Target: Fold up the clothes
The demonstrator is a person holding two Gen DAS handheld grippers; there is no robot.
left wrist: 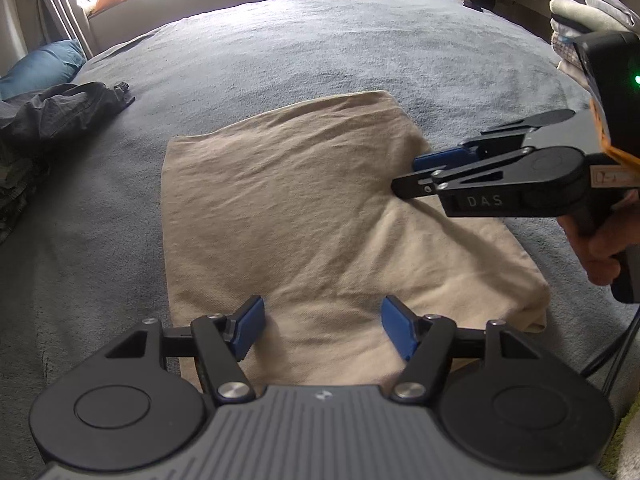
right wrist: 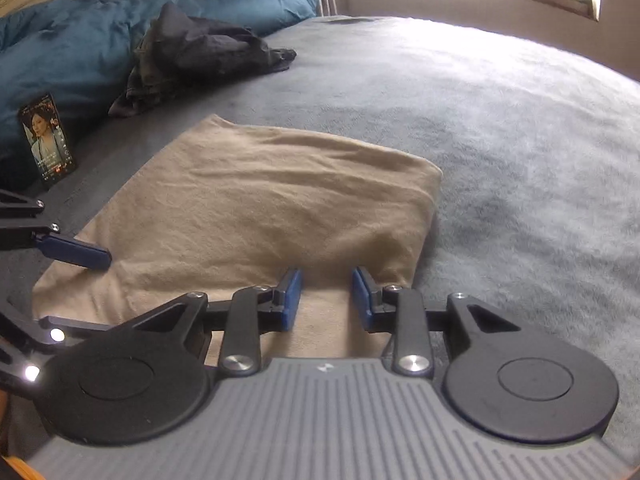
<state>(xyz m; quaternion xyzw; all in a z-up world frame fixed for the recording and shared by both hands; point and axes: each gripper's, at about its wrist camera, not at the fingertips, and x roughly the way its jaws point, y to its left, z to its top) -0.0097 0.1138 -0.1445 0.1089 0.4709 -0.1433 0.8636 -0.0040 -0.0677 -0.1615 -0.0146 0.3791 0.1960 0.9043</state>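
Folded beige garment point(left wrist: 304, 208) on grey bedspread point(left wrist: 280, 60), dark clothes pile point(left wrist: 60, 112)

The letters "DAS" stand in pale print on the black side of the right gripper point(left wrist: 404, 178), just behind its fingers. The phone point(right wrist: 48, 140) leaning on the blue bedding has tiny words on its screen, too small to read.

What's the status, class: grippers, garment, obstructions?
Left gripper open, right gripper open, both empty over the beige garment. Garment folded flat on bed. Dark clothes pile off to the side, nothing blocking.
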